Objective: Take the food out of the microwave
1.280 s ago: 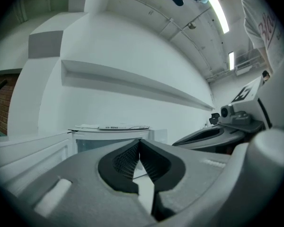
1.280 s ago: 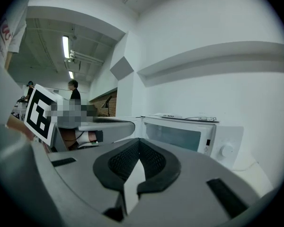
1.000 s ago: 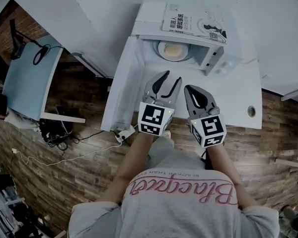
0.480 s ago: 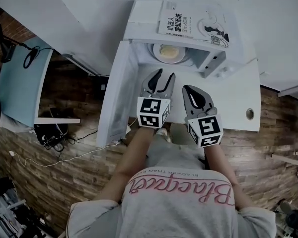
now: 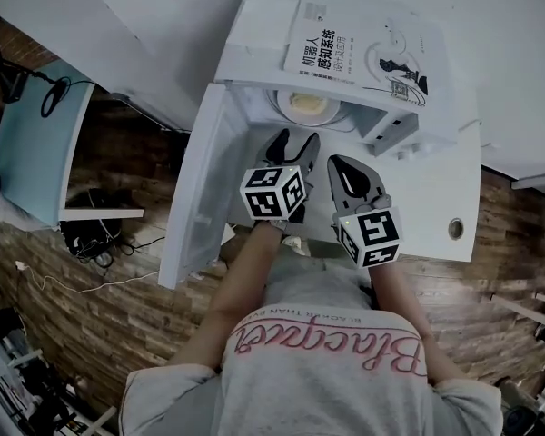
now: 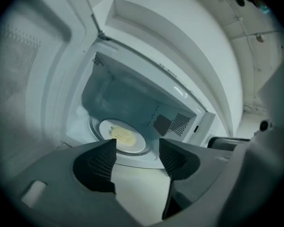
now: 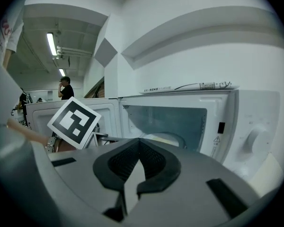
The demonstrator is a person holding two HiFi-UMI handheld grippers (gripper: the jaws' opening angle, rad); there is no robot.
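Head view: white flat surface (image 5: 436, 198) carries open white microwave (image 5: 254, 25) above brown wood-plank floor (image 5: 118, 325); left gripper (image 5: 291, 140) fingers opening, empty; right gripper (image 5: 341, 166) fingers together.

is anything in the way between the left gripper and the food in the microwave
Nothing visible. The microwave door is swung open to the left, and the plate of food sits inside, straight ahead of the left gripper, whose fingers are opening with nothing between them.
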